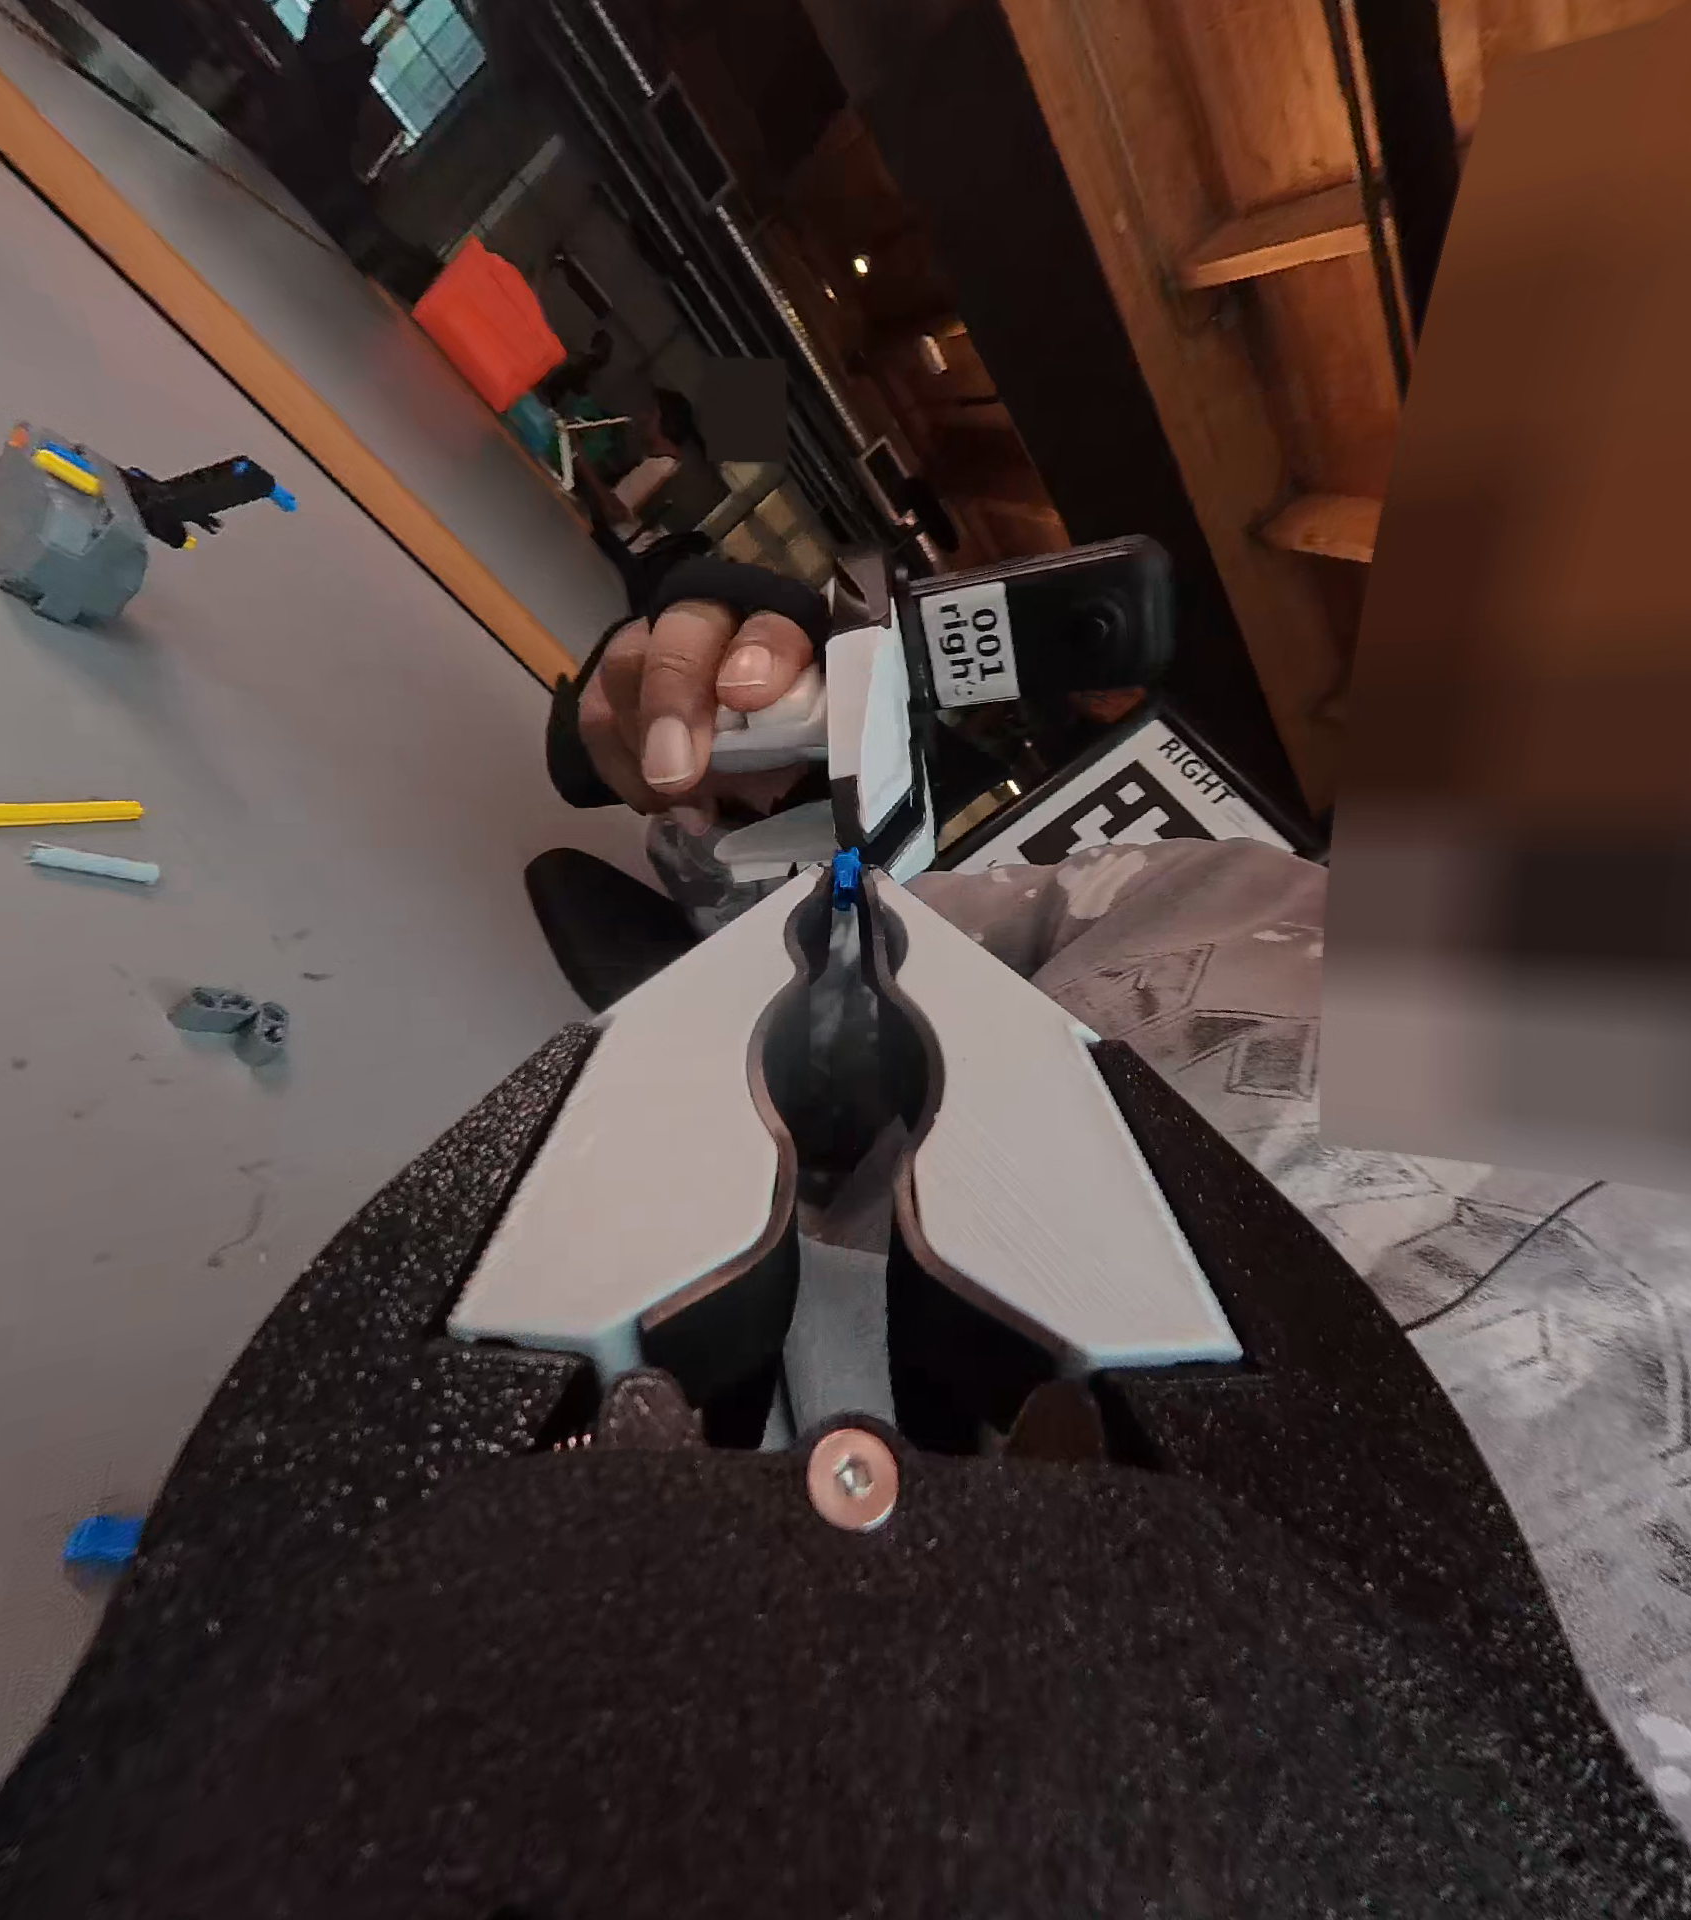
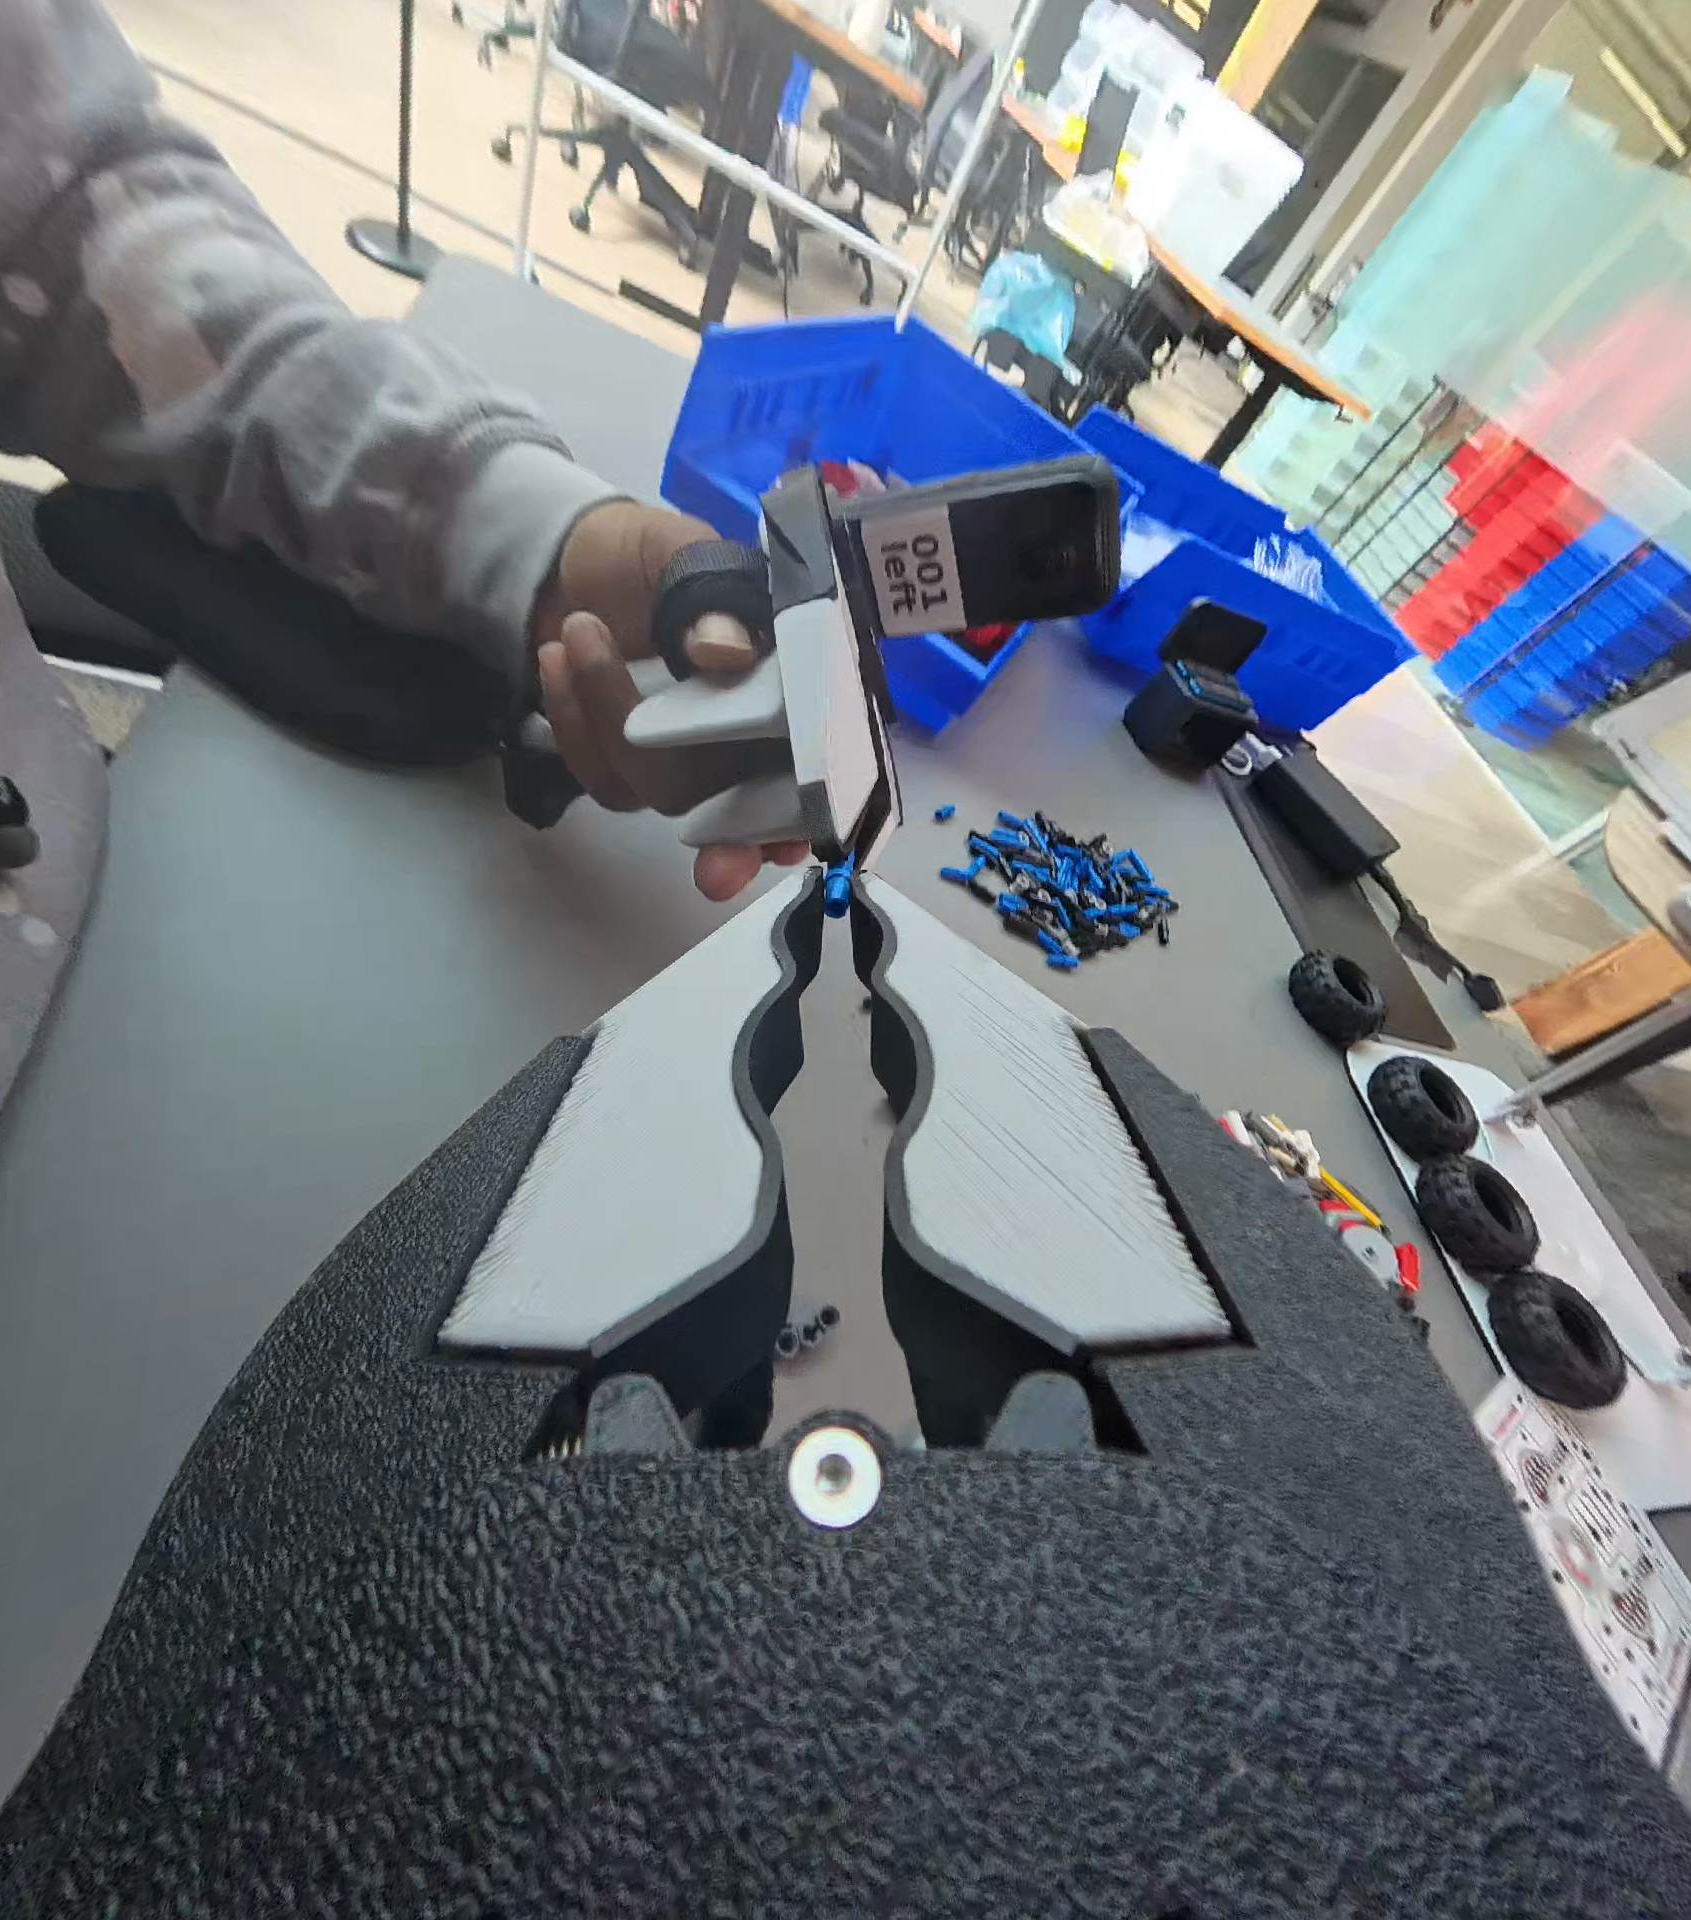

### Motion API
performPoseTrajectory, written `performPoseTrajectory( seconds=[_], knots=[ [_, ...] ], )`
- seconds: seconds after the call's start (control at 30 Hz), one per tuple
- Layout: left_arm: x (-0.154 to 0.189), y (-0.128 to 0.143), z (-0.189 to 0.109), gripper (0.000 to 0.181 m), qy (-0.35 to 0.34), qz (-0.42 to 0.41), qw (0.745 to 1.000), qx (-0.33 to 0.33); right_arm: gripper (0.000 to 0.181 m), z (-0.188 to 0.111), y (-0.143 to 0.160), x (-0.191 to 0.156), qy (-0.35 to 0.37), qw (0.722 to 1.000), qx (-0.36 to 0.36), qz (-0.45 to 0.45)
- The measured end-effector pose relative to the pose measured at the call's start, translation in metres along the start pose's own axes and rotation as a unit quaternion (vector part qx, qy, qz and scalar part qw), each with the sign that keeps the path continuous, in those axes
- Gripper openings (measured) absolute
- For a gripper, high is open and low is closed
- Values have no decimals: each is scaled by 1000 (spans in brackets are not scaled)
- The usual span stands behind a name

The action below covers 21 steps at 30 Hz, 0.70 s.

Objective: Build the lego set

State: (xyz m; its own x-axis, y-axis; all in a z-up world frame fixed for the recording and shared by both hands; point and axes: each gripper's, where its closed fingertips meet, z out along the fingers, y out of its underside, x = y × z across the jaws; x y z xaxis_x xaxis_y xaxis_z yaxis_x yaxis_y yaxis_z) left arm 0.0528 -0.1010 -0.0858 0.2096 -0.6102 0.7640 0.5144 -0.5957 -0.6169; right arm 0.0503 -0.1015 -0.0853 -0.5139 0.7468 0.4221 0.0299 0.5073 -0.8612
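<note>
**Two claws meet over one blue pin**

The left claw (image 1: 846, 883) and the right claw (image 2: 836, 891) meet tip to tip above a gray table (image 2: 321, 987), both closed on the same small blue pin (image 1: 846, 878), a short plastic peg with a ridged collar that stands out from between the tips of each. A bare-fingered hand (image 1: 675, 707) in a black strap squeezes the right claw's handle; another hand (image 2: 633, 707), in a gray sleeve, works the left one.

Just beyond the tips lies a loose heap of blue and black pins (image 2: 1064, 899). Four knobbly black tires (image 2: 1475, 1216) line the table's right edge, and blue bins (image 2: 924, 416) stand farther back.

On the other side rest a yellow rod (image 1: 53, 814), a pale gray rod (image 1: 93, 864) beside it, a small gray connector (image 1: 233, 1023) and, farthest off, a partly built gray block (image 1: 62, 540) with a black arm.
</note>
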Motion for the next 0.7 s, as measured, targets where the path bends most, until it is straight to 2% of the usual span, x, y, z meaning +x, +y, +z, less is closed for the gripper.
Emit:
performPoseTrajectory(
  seconds=[0.1, 0.27, 0.7],
  knots=[
    [17, 0, 4, 3, 54, -8, 999, 2, 13, -4, -20, -5, -5, 998, 58, -6],
    [24, 2, 6, 3, 73, -10, 997, -1, 9, -4, -20, -7, -3, 998, 52, -30],
    [18, 3, 7, 3, 65, -25, 998, -1, 5, -3, -18, -7, 14, 997, 36, -66]
  ],
)
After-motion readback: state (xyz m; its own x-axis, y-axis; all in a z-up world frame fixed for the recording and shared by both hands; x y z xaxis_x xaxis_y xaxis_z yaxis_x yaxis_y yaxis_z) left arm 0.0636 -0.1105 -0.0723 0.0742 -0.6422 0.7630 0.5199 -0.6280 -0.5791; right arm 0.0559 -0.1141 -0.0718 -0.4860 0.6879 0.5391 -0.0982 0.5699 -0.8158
